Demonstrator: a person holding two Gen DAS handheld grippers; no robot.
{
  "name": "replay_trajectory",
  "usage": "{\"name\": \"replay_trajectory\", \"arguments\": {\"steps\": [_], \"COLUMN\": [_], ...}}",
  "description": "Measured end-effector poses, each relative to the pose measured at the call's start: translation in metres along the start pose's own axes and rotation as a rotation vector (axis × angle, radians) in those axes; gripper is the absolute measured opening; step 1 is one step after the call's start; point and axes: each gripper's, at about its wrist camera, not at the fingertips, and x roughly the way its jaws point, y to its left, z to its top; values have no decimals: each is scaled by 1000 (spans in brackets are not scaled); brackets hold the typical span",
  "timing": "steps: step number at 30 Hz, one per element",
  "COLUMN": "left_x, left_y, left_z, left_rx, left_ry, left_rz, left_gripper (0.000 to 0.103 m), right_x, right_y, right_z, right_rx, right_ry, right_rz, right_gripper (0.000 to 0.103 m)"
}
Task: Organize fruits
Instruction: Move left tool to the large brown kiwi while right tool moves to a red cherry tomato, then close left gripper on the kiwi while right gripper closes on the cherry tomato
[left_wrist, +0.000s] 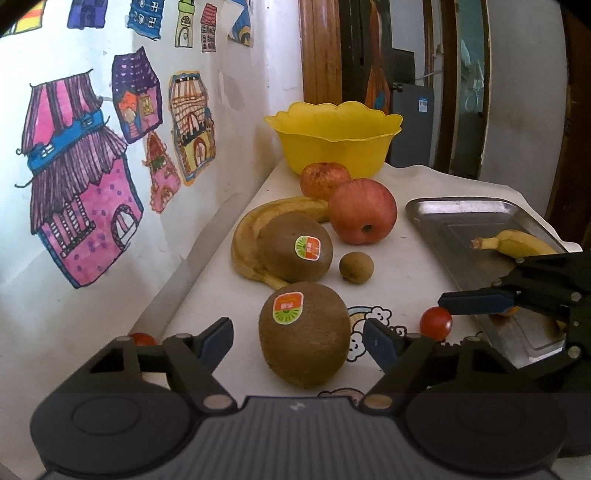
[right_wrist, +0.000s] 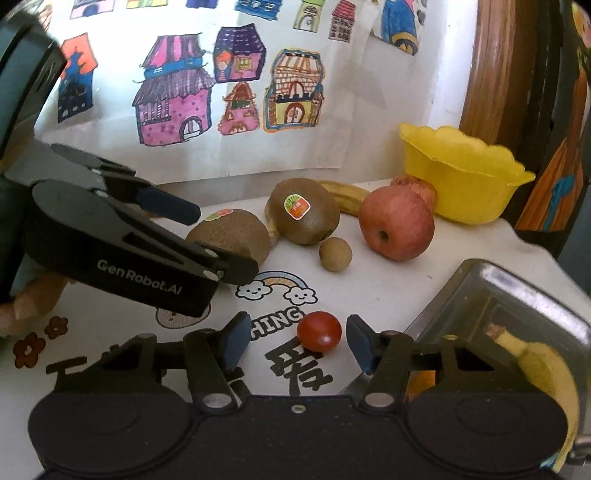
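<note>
On the left, the left tool (left_wrist: 299, 341) stands spread around the near kiwi (left_wrist: 304, 334), its pads (left_wrist: 218, 338) on either side but not pressing on the skin. The likely trouble here is that a round, fuzzy fruit squeezed off-centre may roll forward into the second kiwi (left_wrist: 293, 251), which rests against the peeling banana (left_wrist: 258, 225) just behind it. Right of the near kiwi lies the cherry tomato (right_wrist: 318, 331), with the right tool (right_wrist: 295, 341) spread around it and not touching. It is small, smooth and soft, so I judge that a hard pinch could burst it, and a skewed one could flick it toward the steel tray (left_wrist: 461, 218) just beyond. The two tools also work near each other, so a reach from either side could knock the other. Behind the near kiwi sit a small brown fruit (left_wrist: 356, 267), two apples (left_wrist: 362, 216) and, farthest back, the yellow bowl (left_wrist: 334, 136), which shows no fruit inside. The tray holds one banana (left_wrist: 517, 242).

The worktop (left_wrist: 406, 258) wears a white cloth printed with clouds, a rainbow and lettering. Left of the kiwi the wall carries children's drawings of houses (left_wrist: 81, 206); behind the bowl stands a wooden door frame (left_wrist: 319, 51).
</note>
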Motion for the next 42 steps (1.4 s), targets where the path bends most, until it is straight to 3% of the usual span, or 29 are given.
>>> {"name": "replay_trajectory", "arguments": {"steps": [10, 22, 27, 42], "left_x": [8, 6, 2, -26], "left_y": [3, 3, 1, -12], "left_z": [1, 1, -1, -17], "left_rx": [-34, -41, -40, -48], "left_ry": [35, 41, 47, 60], "left_rz": [-28, -30, -21, -43], "left_gripper": [61, 59, 59, 59], "right_x": [3, 2, 1, -31], "right_y": [-10, -10, -9, -12], "right_z": [1, 1, 1, -9], "right_rx": [77, 82, 84, 183], "right_ry": [17, 10, 11, -10], "right_rz": [56, 54, 49, 37], "right_gripper": [57, 38, 26, 24]}}
